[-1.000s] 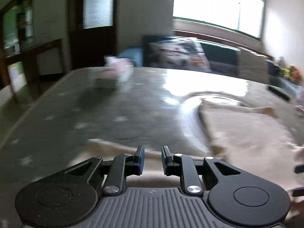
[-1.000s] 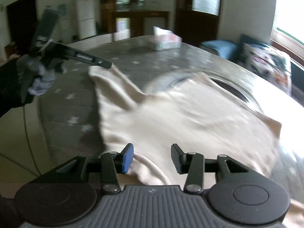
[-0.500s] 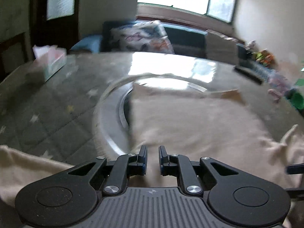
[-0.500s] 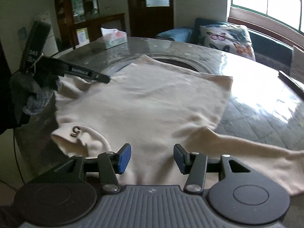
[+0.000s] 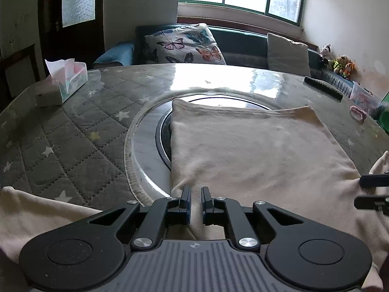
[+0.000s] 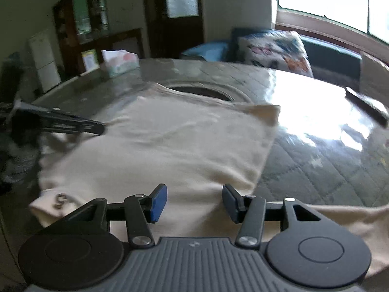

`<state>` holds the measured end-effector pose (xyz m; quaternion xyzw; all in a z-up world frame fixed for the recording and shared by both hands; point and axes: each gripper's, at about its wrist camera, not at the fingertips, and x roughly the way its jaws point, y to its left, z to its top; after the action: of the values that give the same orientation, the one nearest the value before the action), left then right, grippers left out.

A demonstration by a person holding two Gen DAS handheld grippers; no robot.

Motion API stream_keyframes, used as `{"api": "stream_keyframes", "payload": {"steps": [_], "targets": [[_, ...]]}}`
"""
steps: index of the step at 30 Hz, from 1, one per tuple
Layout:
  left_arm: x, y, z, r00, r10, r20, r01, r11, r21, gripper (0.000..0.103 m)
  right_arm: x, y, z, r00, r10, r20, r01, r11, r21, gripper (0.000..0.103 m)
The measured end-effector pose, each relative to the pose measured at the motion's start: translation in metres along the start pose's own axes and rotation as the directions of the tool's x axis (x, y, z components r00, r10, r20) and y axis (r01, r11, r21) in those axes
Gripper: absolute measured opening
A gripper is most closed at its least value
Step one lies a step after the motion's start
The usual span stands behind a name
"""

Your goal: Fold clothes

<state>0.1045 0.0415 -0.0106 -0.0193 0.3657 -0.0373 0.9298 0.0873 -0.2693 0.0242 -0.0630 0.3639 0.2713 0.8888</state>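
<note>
Cream knit sweater (image 5: 255, 146) spread flat across the middle of the round table (image 5: 80, 131), body lying partly over the inset ring (image 5: 143, 131), hem corners squared toward the far side. Sleeves not yet folded in: one trailing off to the near left edge (image 5: 36, 209), the other stretching out to the right (image 6: 352, 219). Collar end with a small label turned up near the front left in the right wrist view (image 6: 58, 199). Judged barely begun, garment laid out and smoothed, every fold still to make. Left gripper (image 5: 195, 200) narrowed to a slim gap over the near side seam, fabric beneath it, grip on cloth impossible to confirm. Right gripper (image 6: 194, 200) spread wide above the near edge, holding nothing. Further out, tissue box (image 5: 65, 82) at the table's far left, butterfly cushion (image 5: 184, 45) on the bench under the window.
</note>
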Motion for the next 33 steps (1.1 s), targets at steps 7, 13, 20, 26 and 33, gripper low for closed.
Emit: {"api": "stream_keyframes", "payload": {"steps": [7, 13, 20, 26, 33], "targets": [[-0.017, -0.027, 0.001, 0.998, -0.062, 0.013, 0.061, 0.997, 0.057, 0.028, -0.04, -0.02, -0.007, 0.994, -0.049, 0.096, 0.044, 0.997, 0.056, 0.055], [-0.035, -0.072, -0.005, 0.986, -0.166, 0.02, 0.161, 0.973, 0.165, 0.037, -0.066, -0.069, -0.036, 0.963, -0.262, 0.07, 0.247, 0.954, 0.169, 0.055], [-0.038, -0.108, -0.015, 0.977, -0.215, -0.01, 0.211, 0.95, 0.231, 0.047, -0.08, -0.126, -0.07, 0.893, -0.449, -0.016, 0.435, 0.856, 0.281, 0.054], [-0.038, -0.133, -0.025, 0.972, -0.231, -0.035, 0.231, 0.932, 0.277, 0.052, -0.078, -0.144, -0.078, 0.892, -0.451, -0.018, 0.427, 0.83, 0.359, 0.049], [-0.037, -0.154, -0.033, 0.972, -0.23, -0.055, 0.235, 0.92, 0.315, 0.053, -0.076, -0.147, -0.078, 0.88, -0.475, 0.007, 0.435, 0.811, 0.392, 0.009]]}}
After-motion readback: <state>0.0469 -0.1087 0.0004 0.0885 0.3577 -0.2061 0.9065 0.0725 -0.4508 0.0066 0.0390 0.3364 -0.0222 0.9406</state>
